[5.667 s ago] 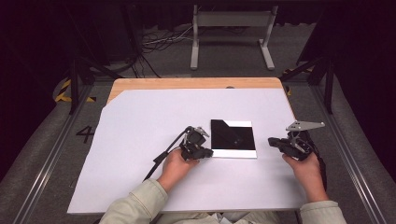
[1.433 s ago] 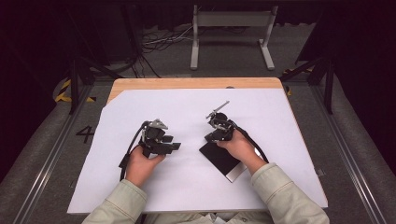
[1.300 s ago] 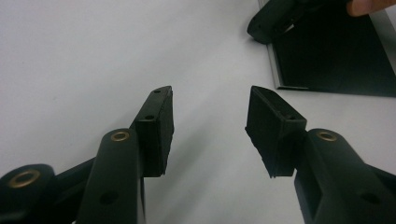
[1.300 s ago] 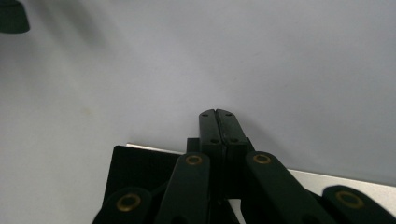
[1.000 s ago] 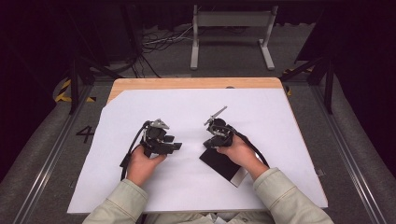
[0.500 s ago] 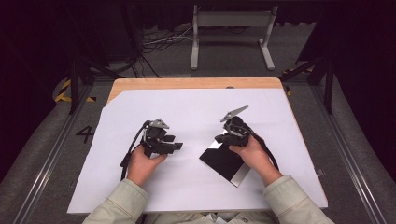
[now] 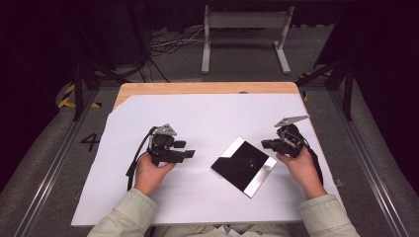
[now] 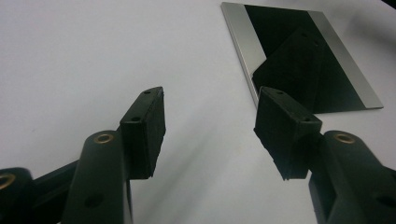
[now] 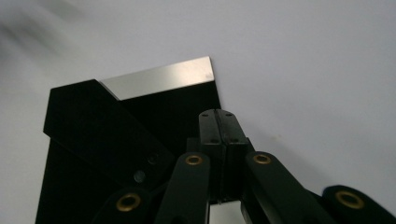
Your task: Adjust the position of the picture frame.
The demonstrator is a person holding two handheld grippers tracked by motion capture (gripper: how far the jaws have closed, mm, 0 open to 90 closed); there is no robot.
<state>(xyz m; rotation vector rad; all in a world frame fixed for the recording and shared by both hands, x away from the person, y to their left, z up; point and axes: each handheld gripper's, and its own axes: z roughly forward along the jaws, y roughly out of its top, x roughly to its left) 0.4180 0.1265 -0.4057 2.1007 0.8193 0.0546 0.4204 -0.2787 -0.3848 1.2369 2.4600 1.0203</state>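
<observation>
A flat black plate [image 7: 244, 165] with two silvery edge strips lies cornerwise on the white sheet [image 7: 222, 113]. My left gripper [image 7: 187, 155] rests to its left, pointing at it and a short way off. In the left gripper view my left gripper [image 8: 210, 123] is open; its jaws have just been opening and nothing is between them, with the plate [image 8: 303, 56] ahead at upper right. My right gripper [image 7: 268, 144] is at the plate's right-hand edge, held in a hand. In the right gripper view my right gripper [image 9: 217, 116] is shut and empty above the glossy plate [image 9: 159, 77].
The white sheet covers a wooden table [image 7: 197, 88] whose far edge shows bare. Cables [image 7: 134, 160] trail from the left gripper toward the front. A metal stand [image 7: 244, 34] and floor cables lie beyond the table. Dark rails run along both sides.
My right hand has swung to the right, from the plate's upper left corner to its right-hand edge, lifting slightly. The left hand has stayed put. The plate now lies turned cornerwise.
</observation>
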